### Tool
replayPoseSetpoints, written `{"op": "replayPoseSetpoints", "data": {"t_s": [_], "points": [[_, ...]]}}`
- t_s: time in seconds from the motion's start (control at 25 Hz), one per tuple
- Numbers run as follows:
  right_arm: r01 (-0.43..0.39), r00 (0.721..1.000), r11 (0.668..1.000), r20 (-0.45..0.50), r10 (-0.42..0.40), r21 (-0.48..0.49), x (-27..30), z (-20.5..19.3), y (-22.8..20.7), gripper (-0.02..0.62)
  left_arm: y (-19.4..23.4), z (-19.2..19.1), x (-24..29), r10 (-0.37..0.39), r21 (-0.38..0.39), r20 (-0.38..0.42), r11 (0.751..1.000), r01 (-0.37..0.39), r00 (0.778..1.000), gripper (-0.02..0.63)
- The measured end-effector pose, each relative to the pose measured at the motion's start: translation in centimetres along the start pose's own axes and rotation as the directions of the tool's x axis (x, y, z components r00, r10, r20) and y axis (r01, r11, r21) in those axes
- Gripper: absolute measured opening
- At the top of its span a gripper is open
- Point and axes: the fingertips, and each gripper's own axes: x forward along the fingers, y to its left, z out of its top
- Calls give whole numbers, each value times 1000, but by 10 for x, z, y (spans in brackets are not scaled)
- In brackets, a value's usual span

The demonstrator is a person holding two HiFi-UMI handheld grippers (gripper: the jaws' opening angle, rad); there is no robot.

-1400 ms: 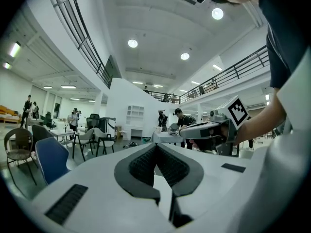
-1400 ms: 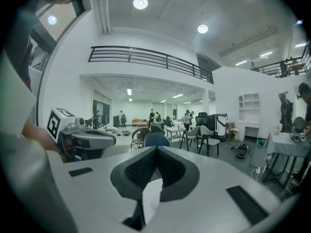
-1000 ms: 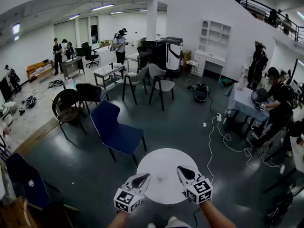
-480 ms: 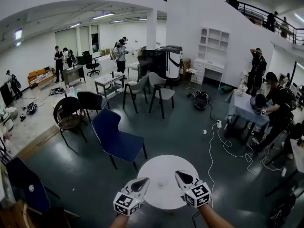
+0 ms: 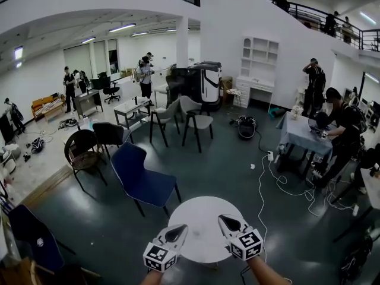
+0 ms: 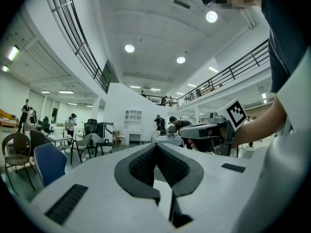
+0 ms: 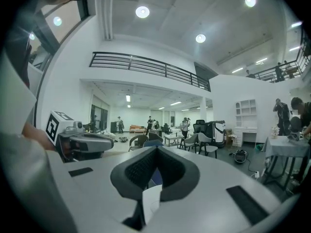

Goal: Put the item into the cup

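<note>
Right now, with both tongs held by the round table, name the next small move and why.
Probably look around for the cup and item first: neither shows on the round table, and the left tongs and right tongs are both shut and empty.

The left tongs [image 6: 156, 145] and right tongs [image 7: 156, 148] are of smooth, matt white plastic, lined with dark, finely ribbed, rubbery-looking pads [image 6: 141, 164], while the round table [image 5: 199, 218] has a smooth matt white top and the dark floor [image 5: 225, 159] looks polished and faintly glossy.
</note>
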Motion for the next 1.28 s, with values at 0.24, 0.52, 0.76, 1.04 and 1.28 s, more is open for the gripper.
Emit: {"op": "replayPoseSetpoints", "data": {"t_s": [0.24,0.52,0.76,1.04,1.28], "points": [[-11,1000,1000,-8,11,0,-27,-4,-4,17,-32,-3,6,-1,-16,-1,1000,1,1000,15],[-22,1000,1000,-18,23,14,-70,-11,-8,17,-75,-5,9,11,-38,-25,999,-12,1000,15],[-28,1000,999,-4,28,23,-102,-17,-15,17,-106,-2,16,24,-33,-16,999,-25,1000,15],[-43,999,999,13,43,29,-142,-13,-21,17,-150,10,20,26,-25,-9,999,-26,1000,15],[-53,998,998,25,52,41,-181,-14,-28,17,-189,18,20,21,6,-16,1000,-21,1000,15]]}}
